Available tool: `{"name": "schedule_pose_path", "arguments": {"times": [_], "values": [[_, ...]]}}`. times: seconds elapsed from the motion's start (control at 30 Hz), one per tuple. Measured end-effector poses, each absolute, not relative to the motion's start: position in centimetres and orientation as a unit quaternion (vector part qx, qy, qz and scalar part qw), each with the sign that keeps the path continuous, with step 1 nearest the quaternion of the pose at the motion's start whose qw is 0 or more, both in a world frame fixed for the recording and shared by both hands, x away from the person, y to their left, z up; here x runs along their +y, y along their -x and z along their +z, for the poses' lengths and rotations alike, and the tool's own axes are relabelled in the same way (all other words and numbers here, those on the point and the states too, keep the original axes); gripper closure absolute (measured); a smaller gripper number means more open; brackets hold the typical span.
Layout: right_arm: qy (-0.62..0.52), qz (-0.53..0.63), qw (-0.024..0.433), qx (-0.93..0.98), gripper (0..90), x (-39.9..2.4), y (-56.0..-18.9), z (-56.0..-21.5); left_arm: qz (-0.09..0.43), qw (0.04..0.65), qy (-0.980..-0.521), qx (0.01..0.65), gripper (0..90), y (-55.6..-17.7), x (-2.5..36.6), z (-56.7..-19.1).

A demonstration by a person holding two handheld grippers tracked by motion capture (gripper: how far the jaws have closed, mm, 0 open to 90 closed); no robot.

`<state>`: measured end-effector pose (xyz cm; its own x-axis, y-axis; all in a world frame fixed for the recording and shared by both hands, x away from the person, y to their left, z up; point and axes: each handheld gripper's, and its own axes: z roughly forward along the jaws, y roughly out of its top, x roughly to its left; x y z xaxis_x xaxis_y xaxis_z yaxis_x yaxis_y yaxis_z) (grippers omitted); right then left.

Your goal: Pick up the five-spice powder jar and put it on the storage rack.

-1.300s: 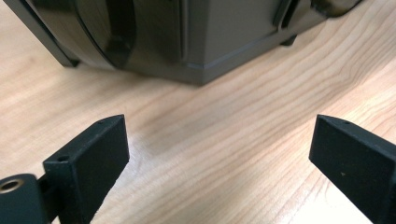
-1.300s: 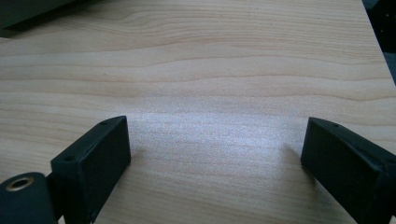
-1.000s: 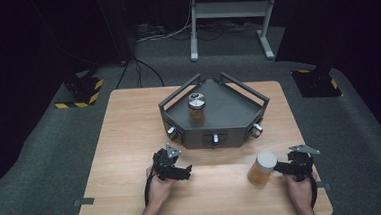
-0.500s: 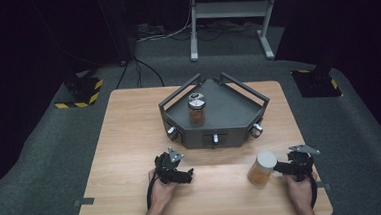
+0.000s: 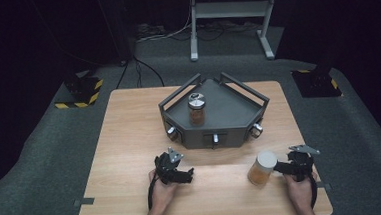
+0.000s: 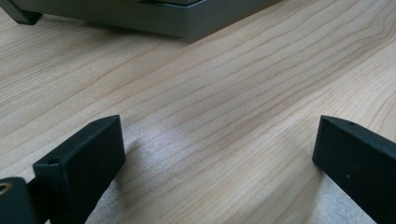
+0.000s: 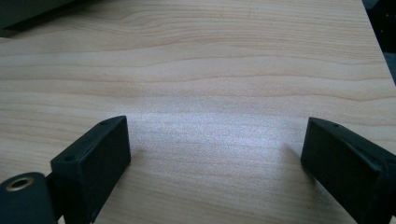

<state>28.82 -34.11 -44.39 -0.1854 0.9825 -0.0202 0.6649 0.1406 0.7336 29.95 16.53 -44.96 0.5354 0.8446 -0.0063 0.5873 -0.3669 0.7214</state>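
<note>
— Since a second ago the left gripper [image 5: 185,174] has slid a little back toward the person; the right gripper [image 5: 278,167] and both jars have stayed put.

— How do the left gripper's jaws stand?

— Wide apart, with bare wooden table [image 5: 129,121] between them. In the left gripper view they sit low over the wood, and the grey wall of the tray [image 5: 229,120] crosses the top, ahead of the jaws.

— And the right gripper?

— Also spread wide, nothing between its jaws. In the right gripper view, plain wood grain lies between and beyond the tips.

— Where is the white-lidded jar [image 5: 262,168]?

— Upright on the table, just beside the right gripper's tips, on the side facing the left gripper. It holds something amber. I cannot tell from the high view whether the tips touch it. It is well apart from the left gripper.

— And the other one?

— The metal-lidded jar [image 5: 196,108] stands upright inside the five-sided tray, beyond both grippers, nearer the left one's side. It has brown contents too.

— Who holds the grippers?

— One hand grips each, forearms coming in from the near edge.
</note>
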Motion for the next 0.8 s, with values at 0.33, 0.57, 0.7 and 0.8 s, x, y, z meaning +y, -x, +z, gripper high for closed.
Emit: {"name": "schedule_pose_path", "arguments": {"times": [0.33,0.57,0.7,0.8], "values": [[-0.582,0.302,0.263,0.708,8.1,-34.11,-28.81,-44.39,0.189,0.345,-0.803,0.447,2.8,-29.82,16.44,-44.99],[-0.582,0.302,0.263,0.708,8.2,-34.10,-28.80,-44.39,0.189,0.347,-0.802,0.449,3.7,-29.80,16.49,-45.01],[-0.582,0.302,0.263,0.708,8.1,-34.10,-28.80,-44.40,0.189,0.346,-0.802,0.448,3.7,-29.81,16.49,-45.00],[-0.582,0.302,0.263,0.708,8.1,-34.10,-28.81,-44.40,0.189,0.346,-0.802,0.448,3.7,-29.82,16.50,-45.00]]}}
